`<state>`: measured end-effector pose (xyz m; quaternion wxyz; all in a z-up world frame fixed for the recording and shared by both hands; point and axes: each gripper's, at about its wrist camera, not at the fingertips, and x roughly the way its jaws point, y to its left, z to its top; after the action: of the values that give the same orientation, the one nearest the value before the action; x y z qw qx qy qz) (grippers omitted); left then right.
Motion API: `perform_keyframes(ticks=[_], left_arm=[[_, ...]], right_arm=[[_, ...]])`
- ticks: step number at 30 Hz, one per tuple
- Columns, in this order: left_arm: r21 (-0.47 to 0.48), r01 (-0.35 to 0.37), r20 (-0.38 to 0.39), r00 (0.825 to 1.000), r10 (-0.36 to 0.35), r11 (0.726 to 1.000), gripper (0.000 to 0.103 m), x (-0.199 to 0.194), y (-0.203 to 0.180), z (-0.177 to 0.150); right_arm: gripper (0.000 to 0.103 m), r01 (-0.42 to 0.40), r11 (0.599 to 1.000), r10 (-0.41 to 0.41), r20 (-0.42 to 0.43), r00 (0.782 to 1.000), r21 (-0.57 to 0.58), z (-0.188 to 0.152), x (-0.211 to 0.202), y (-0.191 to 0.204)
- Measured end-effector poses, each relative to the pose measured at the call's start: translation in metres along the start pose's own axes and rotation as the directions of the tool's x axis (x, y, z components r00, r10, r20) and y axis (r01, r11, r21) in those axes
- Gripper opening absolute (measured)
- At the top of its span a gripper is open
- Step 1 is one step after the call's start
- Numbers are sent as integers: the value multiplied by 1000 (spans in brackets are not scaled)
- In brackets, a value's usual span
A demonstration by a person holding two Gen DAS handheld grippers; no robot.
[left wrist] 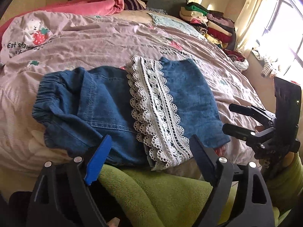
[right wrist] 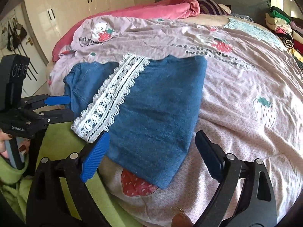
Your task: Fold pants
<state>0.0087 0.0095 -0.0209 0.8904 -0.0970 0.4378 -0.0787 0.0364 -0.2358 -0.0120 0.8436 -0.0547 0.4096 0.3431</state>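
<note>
Blue denim pants (left wrist: 106, 102) (right wrist: 161, 104) lie folded on the pink strawberry bedspread (left wrist: 94, 43) (right wrist: 246, 87), near its front edge. A band of white lace trim (left wrist: 151, 102) (right wrist: 111, 96) runs across the top of the fold. My left gripper (left wrist: 150, 143) (right wrist: 70, 106) stands open just above the near edge of the pants, at their waistband side, and holds nothing. My right gripper (right wrist: 152, 136) (left wrist: 230, 118) is open too, over the near right corner of the fold, with its pads off the cloth.
A stack of folded clothes (left wrist: 208, 22) (right wrist: 284, 28) sits at the bed's far right. A pink blanket (left wrist: 98, 1) (right wrist: 170, 9) is heaped at the headboard. The person's green fleece (left wrist: 151, 193) (right wrist: 62, 145) is below the grippers. Wardrobe doors (right wrist: 75, 5) stand left, a window (left wrist: 287, 28) right.
</note>
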Motion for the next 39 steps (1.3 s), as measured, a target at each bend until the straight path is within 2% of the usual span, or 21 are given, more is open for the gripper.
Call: perform_keyframes(ticks=[1, 4, 16, 21, 28, 32, 36, 37, 38, 39], left_arm=[[-2, -5, 5, 1000, 5, 1000, 83, -2, 1, 1], [-3, -20, 22, 1000, 20, 1000, 97, -8, 5, 3], [-48, -72, 71, 995, 75, 996, 97, -27, 30, 6], [-62, -165, 99, 980, 171, 984, 97, -34, 46, 8], [-189, -203, 77, 972, 220, 961, 97, -34, 97, 5], [-246, -174, 75, 977, 198, 953, 96, -29, 117, 1], [-307, -109, 53, 990, 131, 945, 95, -14, 134, -3], [-316, -94, 53, 992, 116, 944, 90, -12, 134, -4], [-324, -71, 52, 994, 93, 943, 77, -9, 135, -5], [-328, -57, 51, 996, 78, 943, 72, -7, 134, -5]], right_arm=[[88, 3, 1000, -3, 4, 1000, 0, 1, -1, 0], [90, 15, 1000, -15, 17, 1000, -4, 8, -5, 0], [93, -24, 997, 28, 66, 997, -68, 52, -7, 21], [93, -53, 991, 62, 67, 996, -125, 80, 4, 37], [93, -157, 965, 160, -2, 987, -208, 115, 41, 69], [93, -202, 946, 193, -59, 979, -252, 129, 65, 91], [93, -272, 919, 243, -133, 961, -286, 144, 94, 114], [93, -283, 912, 249, -148, 957, -296, 147, 102, 120], [93, -296, 904, 255, -168, 952, -307, 150, 110, 126], [93, -315, 895, 264, -194, 945, -317, 153, 119, 132]])
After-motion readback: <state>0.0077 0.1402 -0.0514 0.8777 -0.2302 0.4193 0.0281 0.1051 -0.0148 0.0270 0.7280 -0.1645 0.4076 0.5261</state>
